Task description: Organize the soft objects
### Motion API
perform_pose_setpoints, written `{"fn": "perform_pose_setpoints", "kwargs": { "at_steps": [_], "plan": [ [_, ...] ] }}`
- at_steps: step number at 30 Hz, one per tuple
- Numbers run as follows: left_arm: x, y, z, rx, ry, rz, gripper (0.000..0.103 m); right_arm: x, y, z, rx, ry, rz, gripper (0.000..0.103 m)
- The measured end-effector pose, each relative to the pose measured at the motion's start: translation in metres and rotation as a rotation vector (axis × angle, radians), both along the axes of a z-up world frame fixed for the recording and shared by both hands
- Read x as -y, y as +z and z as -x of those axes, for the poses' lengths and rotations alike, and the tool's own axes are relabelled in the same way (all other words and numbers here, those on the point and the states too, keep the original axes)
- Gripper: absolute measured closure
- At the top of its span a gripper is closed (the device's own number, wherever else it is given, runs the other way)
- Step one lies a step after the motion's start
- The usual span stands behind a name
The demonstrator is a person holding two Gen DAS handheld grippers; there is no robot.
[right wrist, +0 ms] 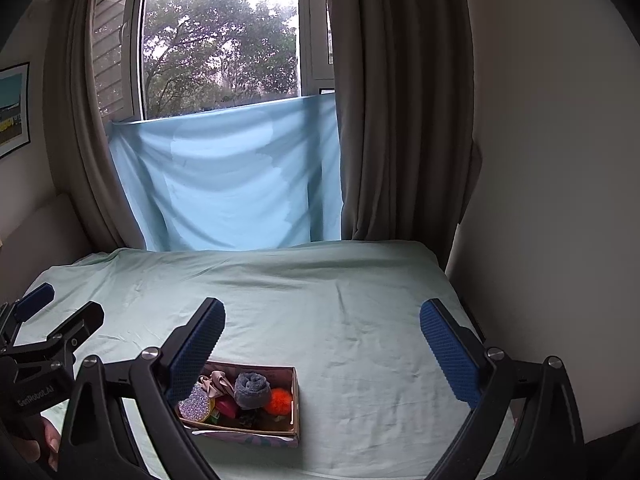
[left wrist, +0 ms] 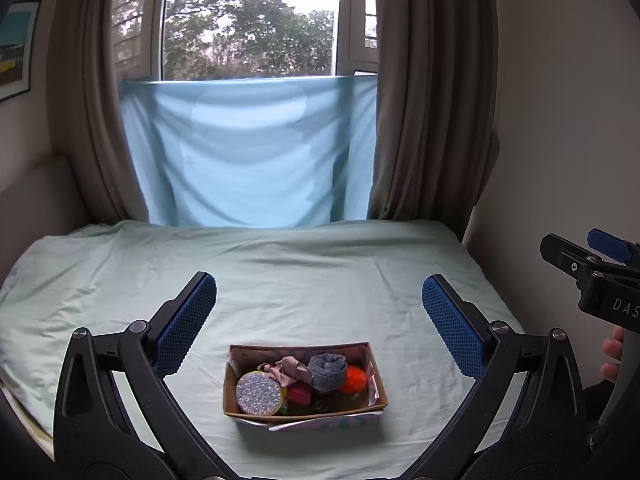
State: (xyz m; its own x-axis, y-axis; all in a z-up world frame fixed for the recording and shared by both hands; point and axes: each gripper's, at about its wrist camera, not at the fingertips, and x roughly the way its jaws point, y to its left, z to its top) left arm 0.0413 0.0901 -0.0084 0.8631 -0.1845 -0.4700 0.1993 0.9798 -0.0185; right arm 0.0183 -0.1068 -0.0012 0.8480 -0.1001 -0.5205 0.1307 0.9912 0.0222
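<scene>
A small cardboard box [left wrist: 234, 390] sits on the pale green bed sheet [left wrist: 304, 280], near the front. It holds a glittery silver disc [left wrist: 258, 393], a beige scrunchie [left wrist: 290, 370], a rolled grey-blue cloth [left wrist: 328, 371], an orange pom-pom [left wrist: 354, 379] and a pink item [left wrist: 299, 394]. My left gripper [left wrist: 320, 292] is open and empty, above and behind the box. My right gripper [right wrist: 322, 320] is open and empty, right of the box [right wrist: 296, 396]. The disc [right wrist: 195, 403], cloth [right wrist: 252, 390] and pom-pom [right wrist: 280, 400] show in the right wrist view too.
A light blue sheet [left wrist: 248, 152] hangs over the window behind the bed, between brown curtains [left wrist: 432, 100]. A wall [right wrist: 552, 160] borders the bed on the right. A framed picture [left wrist: 16, 48] hangs on the left wall.
</scene>
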Motion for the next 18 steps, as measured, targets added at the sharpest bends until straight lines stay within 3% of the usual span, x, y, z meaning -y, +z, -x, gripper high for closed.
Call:
{"fn": "perform_pose_setpoints", "kwargs": {
  "at_steps": [18],
  "plan": [
    [0.0045,-0.0038,-0.0011,0.006,0.009,-0.004,0.000,0.0023,0.0013,-0.0035,0.004,-0.015,0.005,0.006]
  ]
}}
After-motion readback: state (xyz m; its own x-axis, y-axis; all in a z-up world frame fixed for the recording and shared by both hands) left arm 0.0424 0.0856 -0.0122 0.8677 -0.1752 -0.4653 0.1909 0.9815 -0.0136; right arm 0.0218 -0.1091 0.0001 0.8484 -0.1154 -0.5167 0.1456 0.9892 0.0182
